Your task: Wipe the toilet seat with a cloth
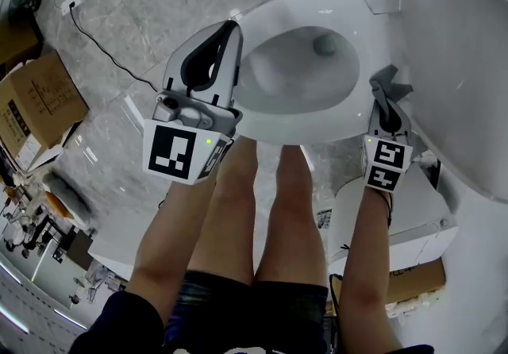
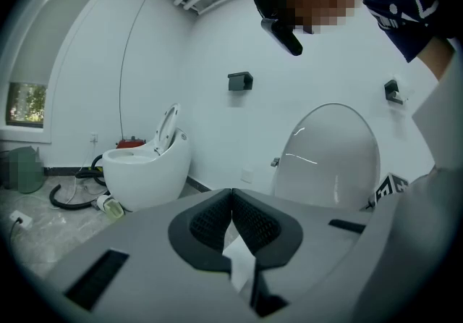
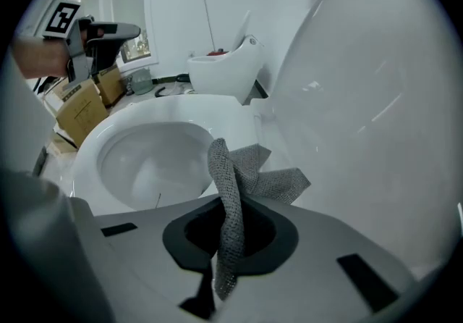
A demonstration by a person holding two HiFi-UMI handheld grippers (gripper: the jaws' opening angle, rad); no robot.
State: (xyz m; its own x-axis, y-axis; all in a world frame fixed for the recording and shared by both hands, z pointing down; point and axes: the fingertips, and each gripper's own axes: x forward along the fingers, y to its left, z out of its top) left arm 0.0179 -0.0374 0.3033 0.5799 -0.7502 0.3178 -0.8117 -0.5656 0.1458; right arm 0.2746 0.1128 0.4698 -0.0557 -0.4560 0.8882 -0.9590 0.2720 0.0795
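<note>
The white toilet seat (image 1: 349,113) rings the bowl (image 1: 302,67), and the lid (image 1: 452,82) stands raised at the right. My right gripper (image 1: 387,102) is shut on a grey woven cloth (image 1: 389,84) at the seat's right side, close to the lid. In the right gripper view the cloth (image 3: 249,173) hangs out of the jaws of that gripper (image 3: 231,206), just above the seat (image 3: 94,148) and beside the lid (image 3: 362,97). My left gripper (image 1: 230,27) is held above the seat's left edge with its jaws shut. From its own view (image 2: 231,202) it points at the wall.
The person's bare legs (image 1: 262,217) stand in front of the toilet. Cardboard boxes (image 1: 36,102) and a cable (image 1: 103,51) lie on the marble floor at the left. A white box (image 1: 397,217) sits at the right. A second toilet (image 2: 145,169) stands by the wall.
</note>
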